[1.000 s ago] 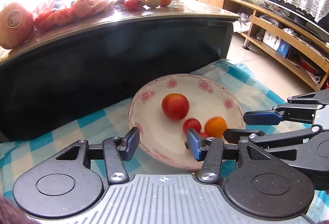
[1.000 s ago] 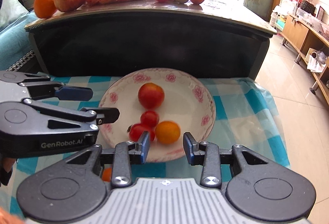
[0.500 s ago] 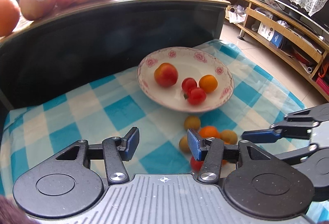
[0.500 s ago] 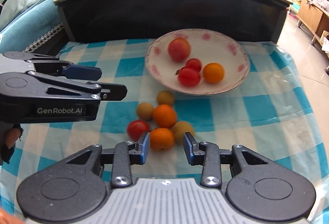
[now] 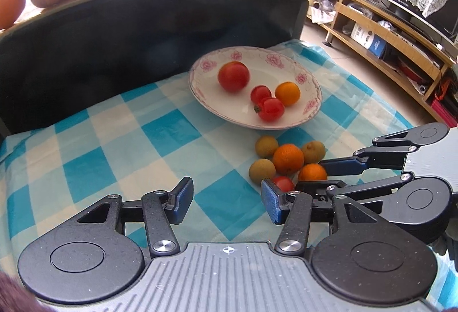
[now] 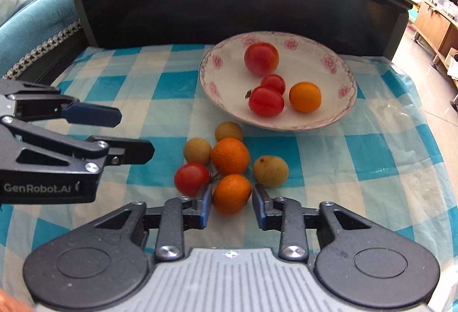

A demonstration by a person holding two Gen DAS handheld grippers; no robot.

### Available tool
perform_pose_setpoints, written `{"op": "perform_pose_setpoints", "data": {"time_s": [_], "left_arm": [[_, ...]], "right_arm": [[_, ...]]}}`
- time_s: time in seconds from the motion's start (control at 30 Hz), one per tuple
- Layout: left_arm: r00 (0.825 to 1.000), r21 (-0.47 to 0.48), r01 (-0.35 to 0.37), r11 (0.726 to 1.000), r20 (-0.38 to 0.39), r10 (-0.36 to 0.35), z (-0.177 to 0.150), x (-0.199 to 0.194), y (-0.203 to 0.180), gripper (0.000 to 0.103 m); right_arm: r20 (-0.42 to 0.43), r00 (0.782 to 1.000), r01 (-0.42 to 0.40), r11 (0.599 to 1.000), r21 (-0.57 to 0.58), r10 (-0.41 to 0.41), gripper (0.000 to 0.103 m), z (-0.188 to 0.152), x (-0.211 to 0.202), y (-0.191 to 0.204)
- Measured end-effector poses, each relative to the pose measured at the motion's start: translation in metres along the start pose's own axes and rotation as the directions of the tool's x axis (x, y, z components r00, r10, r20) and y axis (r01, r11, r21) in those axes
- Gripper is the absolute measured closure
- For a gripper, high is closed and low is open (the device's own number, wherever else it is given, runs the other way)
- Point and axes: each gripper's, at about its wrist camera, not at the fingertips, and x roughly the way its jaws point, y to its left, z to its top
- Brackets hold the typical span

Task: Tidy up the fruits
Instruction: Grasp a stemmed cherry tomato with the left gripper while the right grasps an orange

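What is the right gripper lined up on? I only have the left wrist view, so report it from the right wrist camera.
Observer: The right gripper is open, and the nearest orange sits between its fingers, not yet squeezed.
Operator: Check the tomato beside it.
Observer: The loose tomato lies just outside the finger on the gripper's left, with its stem toward the oranges. I cannot tell whether it touches the pad.
Operator: Now the other side.
Observer: A brown fruit lies just ahead of the other fingertip, outside the gap.
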Motion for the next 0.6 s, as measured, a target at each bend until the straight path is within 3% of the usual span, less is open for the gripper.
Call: {"op": "perform_pose_setpoints", "data": {"time_s": [0.13, 0.47, 0.6], "left_arm": [[1.000, 0.028, 0.011, 1.000, -0.016, -0.010, -0.003, 0.005, -0.008, 0.043], [0.997, 0.110, 0.048, 0.993, -0.058, -0.042, -0.007, 0.027, -0.037, 0.043], [0.997, 0.130, 0.055, 0.990, -0.061, -0.047, -0.005, 0.037, -0.046, 0.049]], "right_arm": [[-0.002, 1.000, -0.004, 0.999, -0.036, 0.004, 0.072, -0.007, -0.003, 0.002], [-0.011, 1.000, -0.011, 1.000, 0.009, 0.011, 0.073, -0.025, -0.020, -0.019], [-0.022, 1.000, -0.007, 1.000, 0.017, 0.008, 0.073, -0.033, -0.027, -0.024]]}}
